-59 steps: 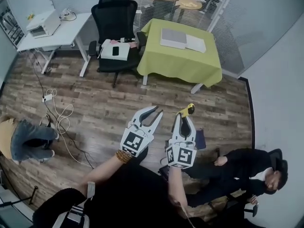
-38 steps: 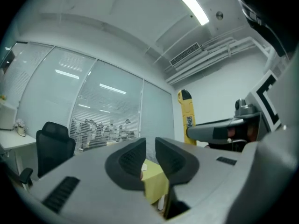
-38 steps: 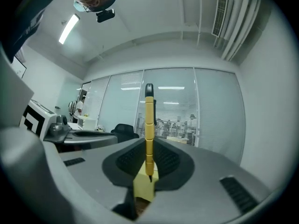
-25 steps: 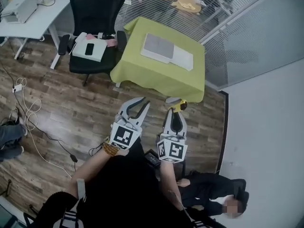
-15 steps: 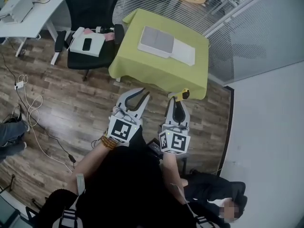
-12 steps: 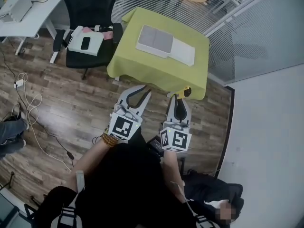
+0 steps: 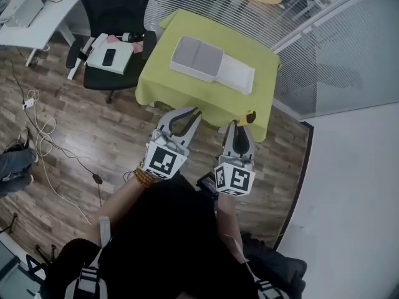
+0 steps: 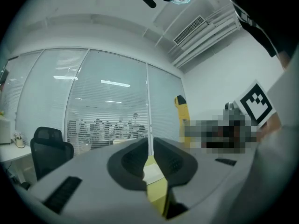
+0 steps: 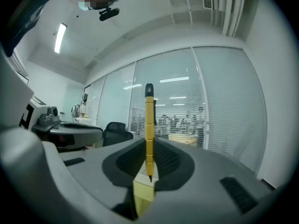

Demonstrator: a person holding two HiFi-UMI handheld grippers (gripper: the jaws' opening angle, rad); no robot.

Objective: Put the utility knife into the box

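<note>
right hand-held gripper [image 7: 239, 132] clenched on knife [image 9: 148, 125] | knife's long axis runs along the jaws, black end past their tips | left hand-held gripper [image 7: 185, 118] closed on nothing, just beside | box [image 7: 196, 57] ahead and to the left on green worktop [image 7: 156, 86], well apart | left sits nearer the box, but right carries the knife

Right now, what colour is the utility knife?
The utility knife is yellow, black-tipped; best in right gripper view.

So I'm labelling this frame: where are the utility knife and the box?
utility knife [image 9: 148, 125]: right gripper view, its yellow handle.
box [image 7: 197, 56]: head view, its bare grey floor.
</note>
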